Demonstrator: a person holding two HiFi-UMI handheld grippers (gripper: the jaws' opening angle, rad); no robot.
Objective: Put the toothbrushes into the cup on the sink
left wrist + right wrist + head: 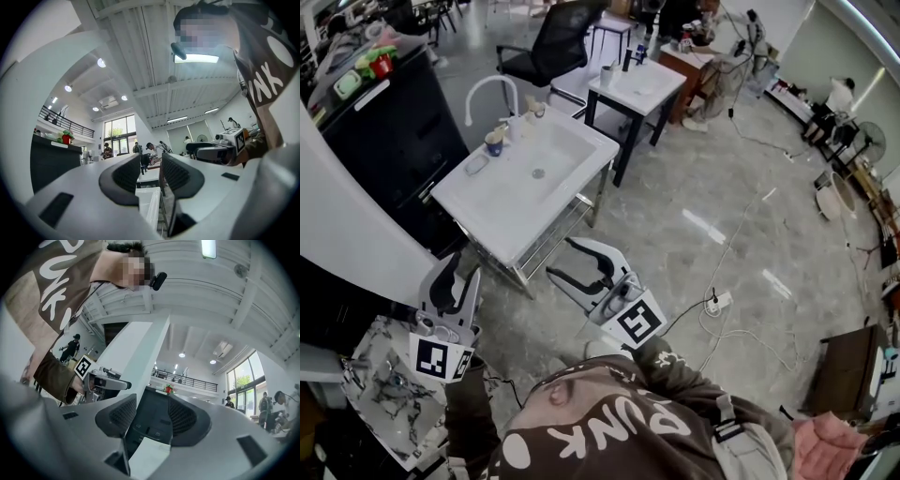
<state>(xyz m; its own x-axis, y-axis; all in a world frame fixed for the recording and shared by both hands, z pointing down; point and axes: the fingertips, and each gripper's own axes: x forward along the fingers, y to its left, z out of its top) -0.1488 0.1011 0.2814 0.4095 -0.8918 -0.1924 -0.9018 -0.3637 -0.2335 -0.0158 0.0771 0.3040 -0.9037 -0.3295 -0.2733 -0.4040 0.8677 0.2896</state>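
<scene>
1. A person stands back from the white sink [502, 202], which lies at 11 o'clock from both claws and well apart from them.
2. The left claw [450, 289] is partly open with nothing between its jaws. The right claw [586, 269] gapes wide and is empty too.
3. The blue cup [494, 142] sits at the sink's 10 o'clock edge, near the faucet [490, 91].
4. The toothbrushes are too small to make out from here, so the task appears not yet begun: approach, pick-up and drop all remain.
</scene>
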